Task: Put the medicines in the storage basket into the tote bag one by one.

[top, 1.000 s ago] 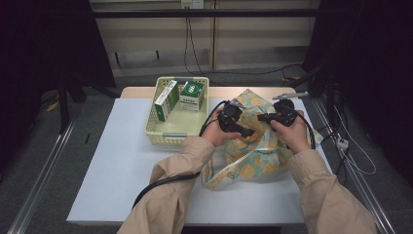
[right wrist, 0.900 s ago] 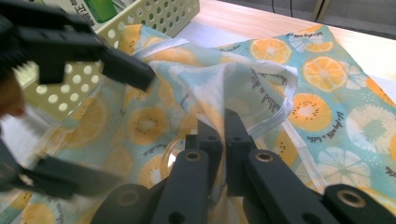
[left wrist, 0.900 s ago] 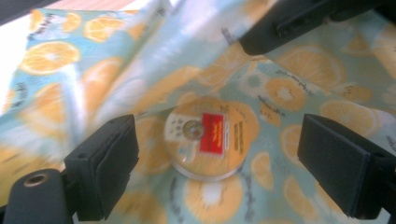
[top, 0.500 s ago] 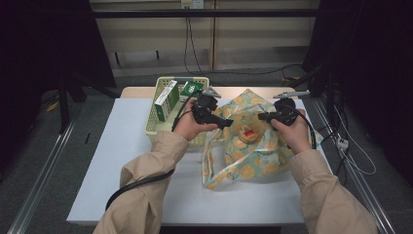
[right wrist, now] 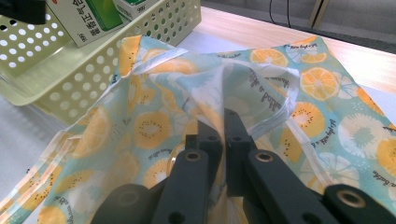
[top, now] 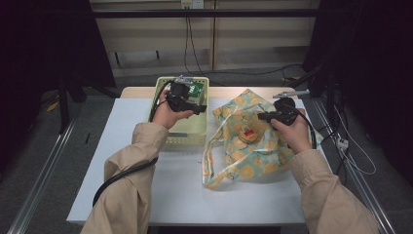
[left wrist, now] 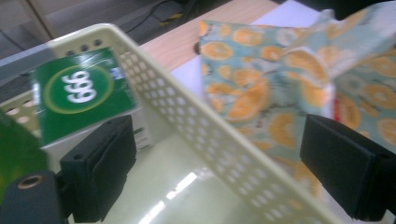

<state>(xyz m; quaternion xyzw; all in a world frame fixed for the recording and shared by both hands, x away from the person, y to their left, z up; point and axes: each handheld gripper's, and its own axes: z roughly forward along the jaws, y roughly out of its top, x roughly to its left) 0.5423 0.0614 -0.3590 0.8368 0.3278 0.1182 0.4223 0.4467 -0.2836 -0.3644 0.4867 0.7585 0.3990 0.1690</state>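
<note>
A cloth bag (top: 253, 146) printed with orange slices lies on the white table, right of a pale yellow basket (top: 181, 140). My right gripper (top: 263, 116) is shut on a fold of the bag's rim; in the right gripper view the jaws (right wrist: 223, 133) pinch the fabric (right wrist: 261, 93) and hold it raised. My left gripper (top: 194, 103) hovers over the basket with its jaws wide open. In the left gripper view the basket wall (left wrist: 201, 135) runs between the jaws, with nothing held. A green box (left wrist: 77, 93) stands in the basket (right wrist: 84, 70). Something small and red (top: 248, 134) shows inside the bag.
A second green and white box (right wrist: 79, 18) leans in the basket's far end. A wooden strip (top: 224, 91) runs along the table's far edge. Cables hang behind and to the right of the table. Bare white tabletop (top: 160, 190) lies in front of the basket.
My left hand has left the bag and travelled left to hover above the basket. The right hand has stayed put, still gripping the bag.
</note>
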